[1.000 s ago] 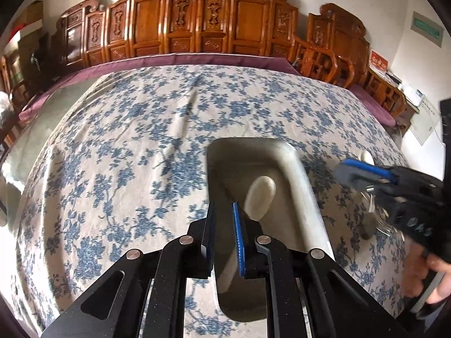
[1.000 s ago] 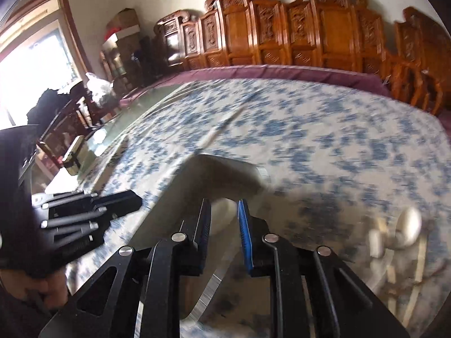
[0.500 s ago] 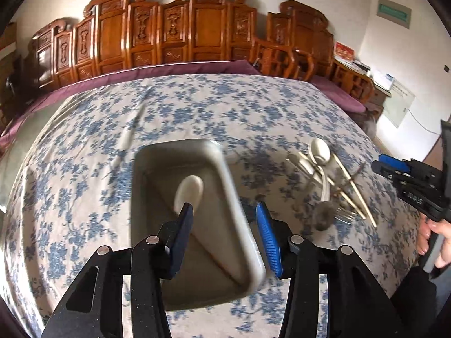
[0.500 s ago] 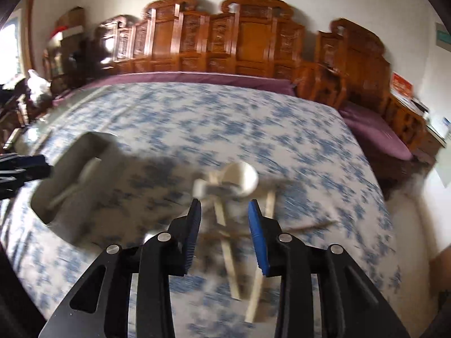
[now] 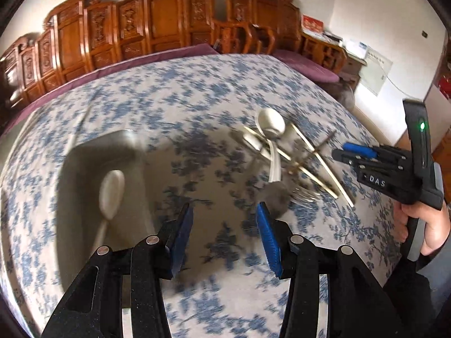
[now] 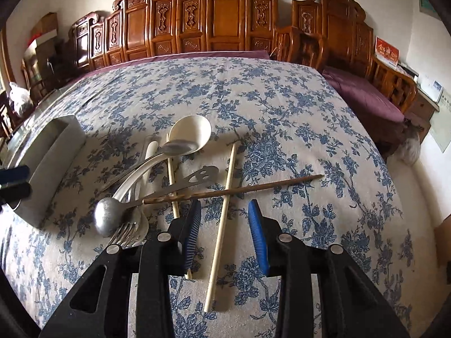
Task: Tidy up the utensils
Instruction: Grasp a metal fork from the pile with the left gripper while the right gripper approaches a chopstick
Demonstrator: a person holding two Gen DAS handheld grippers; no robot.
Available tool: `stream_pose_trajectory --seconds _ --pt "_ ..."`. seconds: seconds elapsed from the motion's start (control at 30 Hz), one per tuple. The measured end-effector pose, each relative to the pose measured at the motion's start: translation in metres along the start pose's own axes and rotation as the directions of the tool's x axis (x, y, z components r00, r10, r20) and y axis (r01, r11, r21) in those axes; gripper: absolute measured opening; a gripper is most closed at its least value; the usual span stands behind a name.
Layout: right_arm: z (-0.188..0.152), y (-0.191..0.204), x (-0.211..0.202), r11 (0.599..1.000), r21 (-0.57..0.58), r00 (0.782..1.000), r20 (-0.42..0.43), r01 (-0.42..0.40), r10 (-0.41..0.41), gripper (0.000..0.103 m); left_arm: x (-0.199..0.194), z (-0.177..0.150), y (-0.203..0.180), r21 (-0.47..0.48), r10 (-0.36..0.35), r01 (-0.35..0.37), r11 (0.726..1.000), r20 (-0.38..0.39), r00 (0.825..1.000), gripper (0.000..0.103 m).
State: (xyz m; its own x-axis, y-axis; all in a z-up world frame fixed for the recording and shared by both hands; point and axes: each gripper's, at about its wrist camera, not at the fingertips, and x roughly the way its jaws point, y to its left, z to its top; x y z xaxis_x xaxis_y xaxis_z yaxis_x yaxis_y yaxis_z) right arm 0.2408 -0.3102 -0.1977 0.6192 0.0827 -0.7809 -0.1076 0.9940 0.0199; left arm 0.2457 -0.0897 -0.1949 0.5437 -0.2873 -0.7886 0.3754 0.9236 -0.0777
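Observation:
A grey rectangular tray (image 5: pixel 84 152) lies on the floral tablecloth with one white spoon (image 5: pixel 111 188) in it; its side shows in the right wrist view (image 6: pixel 53 163). A heap of utensils lies to its right: a white ladle (image 6: pixel 191 132), a metal spoon (image 6: pixel 177 148), a small steel ladle (image 6: pixel 105 219), a fork (image 6: pixel 126 233), a slotted server (image 6: pixel 197 178), pale chopsticks (image 6: pixel 225 205) and a brown chopstick (image 6: pixel 253 188). My left gripper (image 5: pixel 224 225) is open and empty between tray and heap. My right gripper (image 6: pixel 224 225) is open and empty over a pale chopstick.
The table (image 6: pixel 282 112) is covered with a blue floral cloth over a purple one. Carved wooden chairs (image 6: pixel 214 25) line the far side. The table's right edge (image 6: pixel 394 169) drops to a pale floor. The right gripper also shows in the left wrist view (image 5: pixel 355 152).
Both grippers have opened from nearly shut. Both views have swung right, from the tray toward the utensil heap. The right gripper now hangs over the chopsticks.

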Motion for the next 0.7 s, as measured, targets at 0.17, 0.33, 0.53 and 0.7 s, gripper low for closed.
stream_pose_trajectory --seconds 0.17,0.33,0.53,0.7 --pt "0.001 -0.004 0.001 1.0 0.009 1.0 0.0 -0.026 0.026 0.037 0.029 0.006 -0.023 0.059 -0.014 0.016 0.998 -0.045 0.999 0.044" --pt "0.001 -0.001 0.003 0.999 -0.017 0.999 -0.008 -0.04 0.04 0.037 0.061 0.011 -0.03 0.052 -0.042 0.047 0.998 -0.097 0.994 0.044" --pt "0.003 0.0 0.002 0.997 -0.013 0.998 -0.002 -0.07 0.07 0.037 0.082 0.015 -0.025 -0.003 -0.099 0.099 0.995 -0.123 0.987 0.045" --pt "0.005 0.001 0.0 0.997 -0.017 0.997 0.005 -0.08 0.08 0.037 0.092 0.019 -0.028 -0.037 -0.16 0.157 0.987 -0.137 0.977 0.046"
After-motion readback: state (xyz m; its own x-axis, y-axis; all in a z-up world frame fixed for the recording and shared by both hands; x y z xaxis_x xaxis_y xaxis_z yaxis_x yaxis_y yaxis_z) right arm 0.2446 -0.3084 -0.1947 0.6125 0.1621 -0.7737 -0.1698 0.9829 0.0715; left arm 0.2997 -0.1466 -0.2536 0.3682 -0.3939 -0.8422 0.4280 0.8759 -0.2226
